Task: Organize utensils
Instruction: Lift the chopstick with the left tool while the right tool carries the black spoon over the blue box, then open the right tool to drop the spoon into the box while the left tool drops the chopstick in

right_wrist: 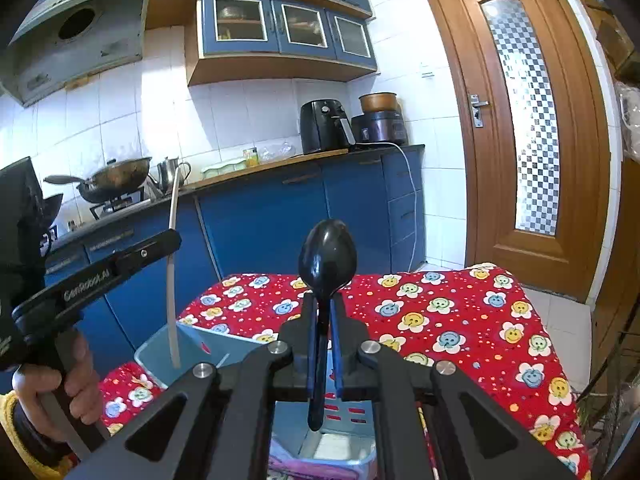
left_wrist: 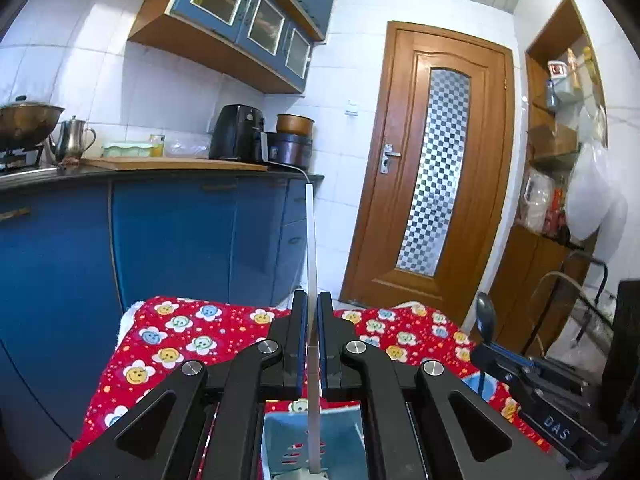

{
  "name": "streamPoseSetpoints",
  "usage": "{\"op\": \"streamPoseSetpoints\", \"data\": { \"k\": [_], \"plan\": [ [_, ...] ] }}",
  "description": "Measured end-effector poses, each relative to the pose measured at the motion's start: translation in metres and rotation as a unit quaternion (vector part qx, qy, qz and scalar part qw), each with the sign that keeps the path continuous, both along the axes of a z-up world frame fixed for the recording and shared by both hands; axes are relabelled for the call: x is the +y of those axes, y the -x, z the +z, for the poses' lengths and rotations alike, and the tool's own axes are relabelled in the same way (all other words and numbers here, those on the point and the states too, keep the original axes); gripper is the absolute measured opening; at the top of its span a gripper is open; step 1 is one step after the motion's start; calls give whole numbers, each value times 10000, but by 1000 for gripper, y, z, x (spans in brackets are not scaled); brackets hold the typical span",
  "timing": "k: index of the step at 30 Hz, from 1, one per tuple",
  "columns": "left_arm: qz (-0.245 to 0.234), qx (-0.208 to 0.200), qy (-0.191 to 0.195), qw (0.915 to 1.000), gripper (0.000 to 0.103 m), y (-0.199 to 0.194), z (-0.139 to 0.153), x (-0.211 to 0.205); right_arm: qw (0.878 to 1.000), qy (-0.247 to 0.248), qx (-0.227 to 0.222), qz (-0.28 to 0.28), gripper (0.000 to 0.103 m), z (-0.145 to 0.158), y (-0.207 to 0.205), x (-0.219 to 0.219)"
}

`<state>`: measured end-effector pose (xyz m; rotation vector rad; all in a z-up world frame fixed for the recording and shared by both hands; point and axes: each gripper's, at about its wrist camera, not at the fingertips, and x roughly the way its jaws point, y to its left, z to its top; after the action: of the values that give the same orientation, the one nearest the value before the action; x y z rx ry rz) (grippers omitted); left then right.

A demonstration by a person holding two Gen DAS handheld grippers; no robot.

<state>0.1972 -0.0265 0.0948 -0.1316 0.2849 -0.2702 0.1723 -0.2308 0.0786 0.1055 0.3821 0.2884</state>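
My left gripper (left_wrist: 313,300) is shut on a thin white utensil (left_wrist: 311,248) that stands upright, its lower end down in a light blue slotted basket (left_wrist: 280,440) below the fingers. The utensil (right_wrist: 173,280) and left gripper (right_wrist: 168,240) also show at the left of the right wrist view. My right gripper (right_wrist: 323,300) is shut on a black spoon (right_wrist: 327,256), bowl up, handle end hanging over the same basket (right_wrist: 160,360). The spoon (left_wrist: 485,316) shows at the right of the left wrist view.
The basket stands on a table with a red smiley-flower cloth (right_wrist: 460,320). Behind are blue kitchen cabinets (left_wrist: 172,236), a counter with an air fryer (left_wrist: 236,132) and a wok (right_wrist: 116,178), and a wooden door (left_wrist: 436,168). Shelves (left_wrist: 560,140) stand at the right.
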Motion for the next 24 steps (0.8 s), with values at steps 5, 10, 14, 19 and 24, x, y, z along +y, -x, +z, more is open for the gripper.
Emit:
{"op": "streamPoseSetpoints", "data": {
  "k": [5,10,14,19,24],
  "plan": [
    [18,-45,-162,9999,5,3,-16,-4,9999,92,39,102,8,-12,-3,1],
    [-59,140,-187,9997,5,1,-24,-6,9998,67,57,162,8,-16,-3,2],
    [-121,283,-147,9994,5,2,-28,-4,9998,43,84,191,9,-19,-1,2],
    [-118,418,-202,9989,8,5,-30,-4,9996,-2,116,266,13,-19,0,1],
    [-152,556,-212,9981,14,9,-27,-1,9994,-106,64,338,27,-13,5,1]
  ]
}}
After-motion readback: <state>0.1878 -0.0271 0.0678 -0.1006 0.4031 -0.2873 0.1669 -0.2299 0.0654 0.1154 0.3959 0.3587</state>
